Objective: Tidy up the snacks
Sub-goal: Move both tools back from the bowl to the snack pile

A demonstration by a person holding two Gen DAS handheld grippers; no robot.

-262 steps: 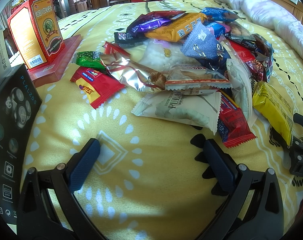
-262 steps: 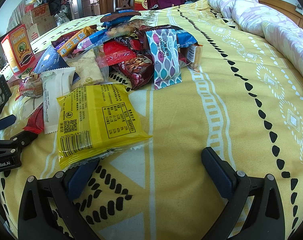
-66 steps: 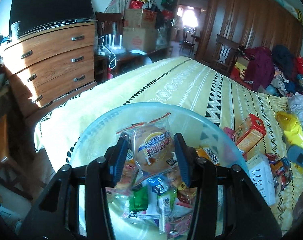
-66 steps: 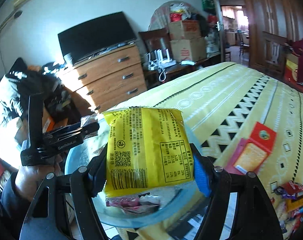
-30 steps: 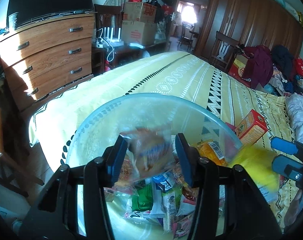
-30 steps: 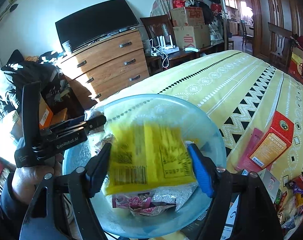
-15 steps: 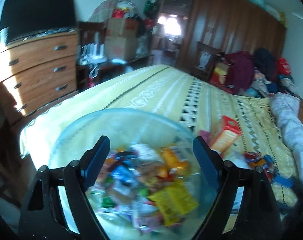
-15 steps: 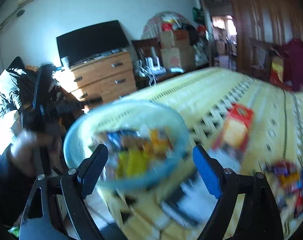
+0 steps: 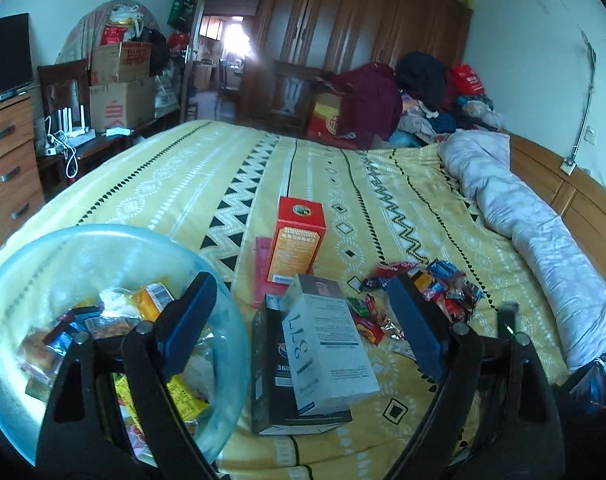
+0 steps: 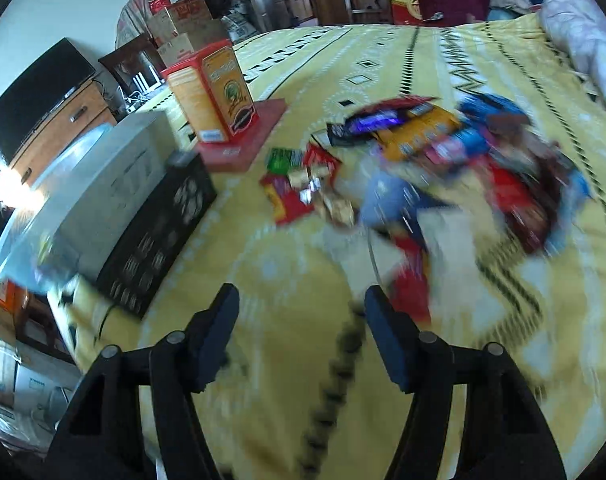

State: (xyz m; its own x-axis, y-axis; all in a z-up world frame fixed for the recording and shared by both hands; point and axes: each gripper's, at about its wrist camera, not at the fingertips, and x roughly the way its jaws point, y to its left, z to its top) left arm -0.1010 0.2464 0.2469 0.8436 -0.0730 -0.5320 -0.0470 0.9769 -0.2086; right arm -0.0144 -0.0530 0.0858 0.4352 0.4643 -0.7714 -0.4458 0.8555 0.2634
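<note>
A clear blue bowl (image 9: 103, 229) holding several snack packets (image 9: 151, 300) sits at the bed's near left corner. My left gripper (image 9: 299, 284) hovers beside the bowl's right rim. Its jaws are opening with nothing between them, and its left finger overlaps the bowl. The loose snack pile (image 9: 423, 292) lies further right on the yellow bedspread. In the right wrist view the same pile (image 10: 443, 152) is blurred, ahead and to the right of my right gripper (image 10: 301, 294). That gripper points down at bare bedspread, its jaws closing on nothing.
An orange-red carton (image 9: 299, 240) stands on a flat red box (image 10: 259, 128). A white box (image 9: 327, 344) lies on a black box (image 9: 271, 380) between bowl and pile. A rolled quilt (image 9: 523, 220) runs along the right side; a dresser (image 9: 7, 160) stands left.
Both grippers have let their packets drop into the bowl and stand empty. Both have swung right, away from the bowl; the right one has come down over the bed near the pile.
</note>
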